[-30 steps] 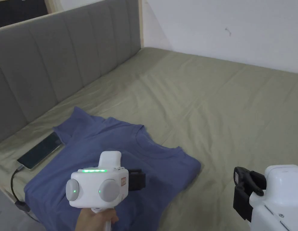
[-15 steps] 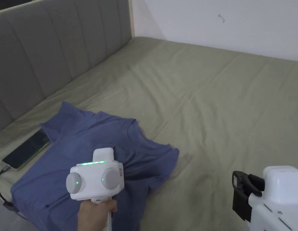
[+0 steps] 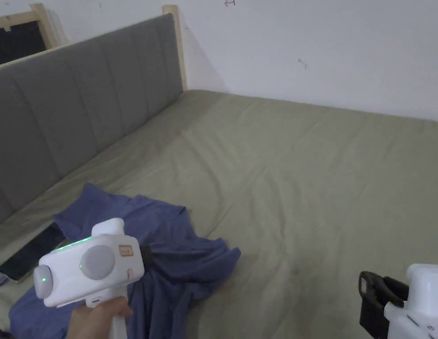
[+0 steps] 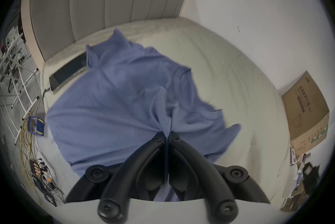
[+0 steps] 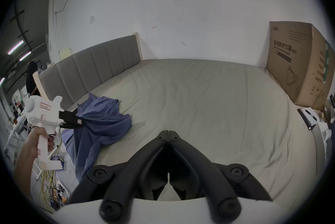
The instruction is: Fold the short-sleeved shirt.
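1 blue shirt (image 4: 116,101) pinched by L gripper (image 4: 167,135), R gripper (image 5: 168,132) prob. closed, empty

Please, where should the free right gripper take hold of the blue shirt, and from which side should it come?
Probably the loose edge of the shirt lying nearest it on the bed, coming low from the open side. The left gripper already pinches the middle, so cloth bunches there; that edge lies free and thin. The right gripper is shut and must open first.

Blue short-sleeved shirt (image 3: 178,260) lies bunched, partly lifted, on the bed.
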Motion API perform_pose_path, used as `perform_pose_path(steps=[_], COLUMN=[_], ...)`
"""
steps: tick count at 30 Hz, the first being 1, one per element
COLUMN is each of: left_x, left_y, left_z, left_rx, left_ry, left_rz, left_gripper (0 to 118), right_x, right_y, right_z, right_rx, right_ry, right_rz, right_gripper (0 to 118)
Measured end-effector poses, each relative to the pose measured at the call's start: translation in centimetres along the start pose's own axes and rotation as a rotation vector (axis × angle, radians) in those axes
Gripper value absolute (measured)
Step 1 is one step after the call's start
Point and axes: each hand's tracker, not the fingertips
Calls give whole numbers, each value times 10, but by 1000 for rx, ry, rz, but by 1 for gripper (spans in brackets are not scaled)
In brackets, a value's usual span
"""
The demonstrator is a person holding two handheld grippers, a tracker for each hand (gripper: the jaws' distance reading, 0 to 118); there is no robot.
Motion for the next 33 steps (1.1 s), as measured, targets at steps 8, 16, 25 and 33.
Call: perform_pose_path(steps=[8, 16, 25, 33], left_x=[72, 227, 352, 361], left_y=[37, 8, -140, -282], left_z=[90, 155, 125, 10], left_rx=[183, 210, -102, -545], left_ry=[-236, -613, -836, -655], left_rz=[-82, -287, -553, -627], left_gripper=[1, 1, 1, 1], right_x=[34, 88, 165, 204], right_y=[10, 18, -2, -38], right_z=[40, 102, 166, 175], right_rx=[84, 203, 253, 184], right_ry=[-71, -204, -382, -447], right_rz=[-54, -124, -244, -341], right_gripper=[0, 0, 0, 0])
